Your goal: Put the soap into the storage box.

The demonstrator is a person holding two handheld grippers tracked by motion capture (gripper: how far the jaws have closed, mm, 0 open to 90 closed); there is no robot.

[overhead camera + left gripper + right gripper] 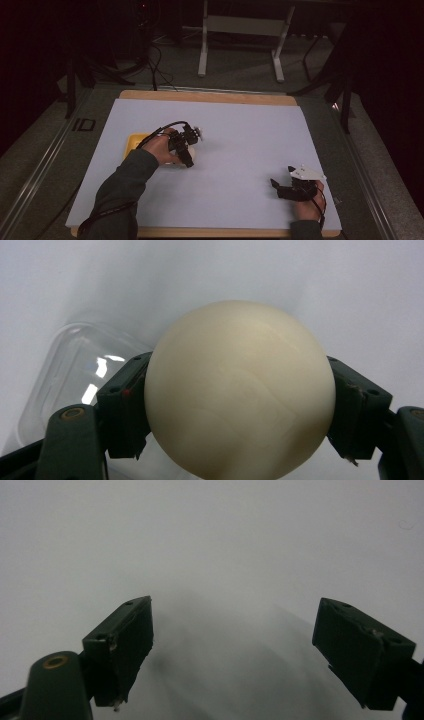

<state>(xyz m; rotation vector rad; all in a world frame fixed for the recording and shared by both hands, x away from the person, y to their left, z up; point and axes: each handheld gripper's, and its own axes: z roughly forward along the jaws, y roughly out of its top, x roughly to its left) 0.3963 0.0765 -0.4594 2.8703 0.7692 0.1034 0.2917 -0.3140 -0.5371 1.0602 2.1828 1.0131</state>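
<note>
**Cream ball held in the left jaws, just beside the yellow tray**

The left gripper (235,405) has its two black jaws pressed against opposite sides of a smooth cream ball (240,390), so the ball sits squarely between them, gripped across its widest part, probably so it cannot roll out. In the high view the left gripper (186,145) is just to the right of a yellow tray (134,142), over the pale mat (240,130); whether the ball is lifted off the mat there is hard to tell, since the hand (162,147) covers much of it. Behind the ball, the left gripper view shows a clear plastic lid or tub (75,365) lying on the mat, likely where the ball belongs.

The right gripper (285,187) rests well to the right of the tray, near the mat's front edge. Its jaws stand wide apart with nothing between them (235,655), seemingly parked out of the way.
</note>
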